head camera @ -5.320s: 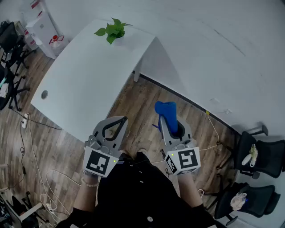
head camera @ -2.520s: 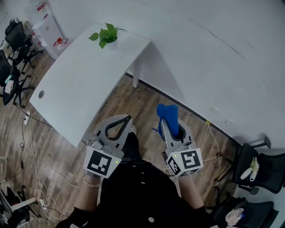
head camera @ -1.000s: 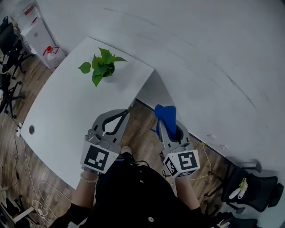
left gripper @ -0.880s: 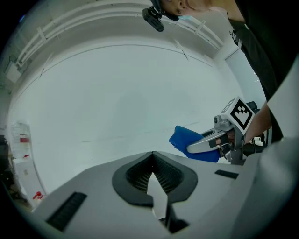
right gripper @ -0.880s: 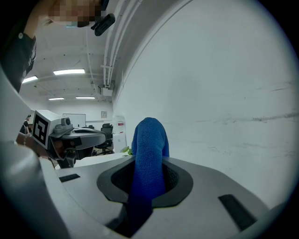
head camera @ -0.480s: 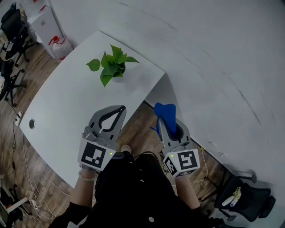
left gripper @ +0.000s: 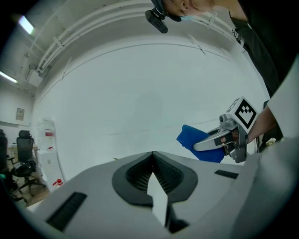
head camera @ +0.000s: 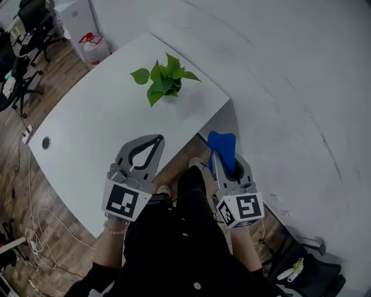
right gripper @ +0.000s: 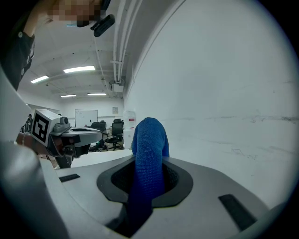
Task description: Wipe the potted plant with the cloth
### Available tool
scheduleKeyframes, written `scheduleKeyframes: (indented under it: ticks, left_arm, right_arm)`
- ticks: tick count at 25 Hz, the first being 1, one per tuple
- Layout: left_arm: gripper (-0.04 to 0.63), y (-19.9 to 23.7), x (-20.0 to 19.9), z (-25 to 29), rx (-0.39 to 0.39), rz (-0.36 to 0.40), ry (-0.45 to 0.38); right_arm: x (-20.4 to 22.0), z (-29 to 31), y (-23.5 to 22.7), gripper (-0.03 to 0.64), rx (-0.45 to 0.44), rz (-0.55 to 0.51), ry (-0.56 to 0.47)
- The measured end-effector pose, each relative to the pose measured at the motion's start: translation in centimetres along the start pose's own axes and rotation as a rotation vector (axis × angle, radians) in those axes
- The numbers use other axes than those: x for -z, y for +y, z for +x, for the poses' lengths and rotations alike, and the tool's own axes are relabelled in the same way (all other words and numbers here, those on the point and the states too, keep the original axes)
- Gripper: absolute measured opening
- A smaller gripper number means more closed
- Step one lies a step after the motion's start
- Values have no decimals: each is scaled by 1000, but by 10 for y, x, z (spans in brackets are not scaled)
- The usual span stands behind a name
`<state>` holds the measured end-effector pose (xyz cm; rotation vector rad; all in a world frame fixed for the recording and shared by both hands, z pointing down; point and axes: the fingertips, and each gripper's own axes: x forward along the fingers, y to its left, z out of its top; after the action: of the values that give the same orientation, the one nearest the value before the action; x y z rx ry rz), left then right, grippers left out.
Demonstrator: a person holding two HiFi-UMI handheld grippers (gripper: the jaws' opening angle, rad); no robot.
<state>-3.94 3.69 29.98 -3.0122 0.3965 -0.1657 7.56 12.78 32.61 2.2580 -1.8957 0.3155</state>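
Small potted plant with green heart-shaped leaves (head camera: 165, 81), upright on the far end of the white rectangular surface (head camera: 93, 127), close to the corner by the pale wall (head camera: 290, 87). Untouched, well apart from both tongs.

Blue woven cloth (head camera: 222, 144), gripped in the right tongs (head camera: 225, 158), clenched on it. Folded into a thick rounded wad and sticking out past the tips, as seen in the right gripper view; lower part hanging down between the jaws. Held away from the plant, beyond the right edge of the surface, above the strip of wooden floor (head camera: 179, 156) next to the wall.

Left tongs (head camera: 155, 139) clenched, jaws pressed tip to tip with nothing between them. In the head view lying over the near edge of the surface, pointing roughly toward the plant. Side by side with the right tongs, apart from it.

Dark clothing of the person (head camera: 174, 243) at the bottom of the head view. Black office chairs (head camera: 29, 17) and loose cables (head camera: 35, 226) on the floor at the left.
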Motion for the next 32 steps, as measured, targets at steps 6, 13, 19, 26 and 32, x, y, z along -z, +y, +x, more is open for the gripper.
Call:
scheduleKeyframes:
  ticks: [6,13,19,26,32]
  left_arm:
    - [12,19,4,-7,-97,-1,15]
    - [12,38,15,13,-194,-52,48]
    - [13,61,12,38,-286,-79,69]
    - [12,81,21,68,-413,-93,115]
    - [12,90,17,85,-531,-102,141]
  right_arm:
    - [-5,29,5,100,-90,-11,-5]
    - [-13,75,-2,100,-204,-47,-8]
    - [-27,113,-22,100,-285,-68,0]
    - [-38,167,-49,100,-403,-81,-5]
    - [-50,201,-62,100,-512,-101,-4]
